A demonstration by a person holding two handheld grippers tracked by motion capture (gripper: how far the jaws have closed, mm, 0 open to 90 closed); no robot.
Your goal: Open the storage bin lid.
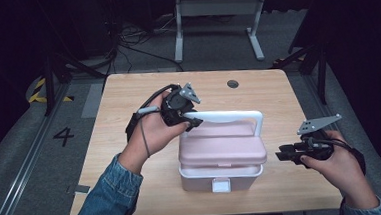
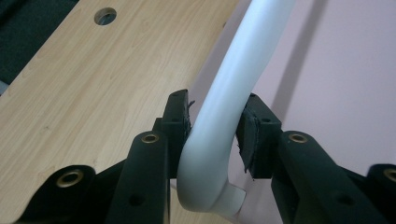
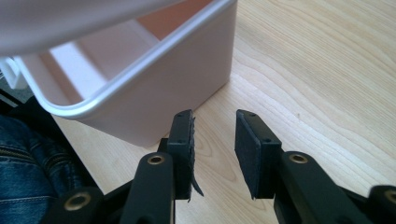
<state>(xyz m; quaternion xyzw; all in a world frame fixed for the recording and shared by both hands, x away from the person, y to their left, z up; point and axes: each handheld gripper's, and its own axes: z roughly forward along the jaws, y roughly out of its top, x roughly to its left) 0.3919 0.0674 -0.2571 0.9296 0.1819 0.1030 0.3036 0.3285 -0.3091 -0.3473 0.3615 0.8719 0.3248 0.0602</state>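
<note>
At the left of the centre in the high view, the left gripper (image 1: 188, 118) is pinching the white handle (image 1: 229, 116) of a pink and white box (image 1: 221, 158), close to the handle's left corner; in the left gripper view both pads (image 2: 180, 122) press on the two sides of this curved white bar, so the jaws are closed on it. I judge that the step in hand is opening the box by its handle, because the pink lid (image 1: 222, 146) sits a little above the white lower part (image 1: 220, 178), and in the right gripper view a gap shows between the lid's underside at the top of the frame and the rim of the lower part, with the inside visible. The box stands in the lower middle of the wooden worktop (image 1: 123, 106), with its white latch (image 1: 221, 185) at the front edge. At the right of the frame, the right gripper (image 1: 282, 155) hangs just beside the right end of the box, not touching it; its jaws are spread apart and hold nothing, low over the wood. The next move probably calls for the left hand (image 1: 152, 132) to swing the handle up and back so the lid turns open, while the right gripper could steady the lower part so that it does not lift or slide.
</note>
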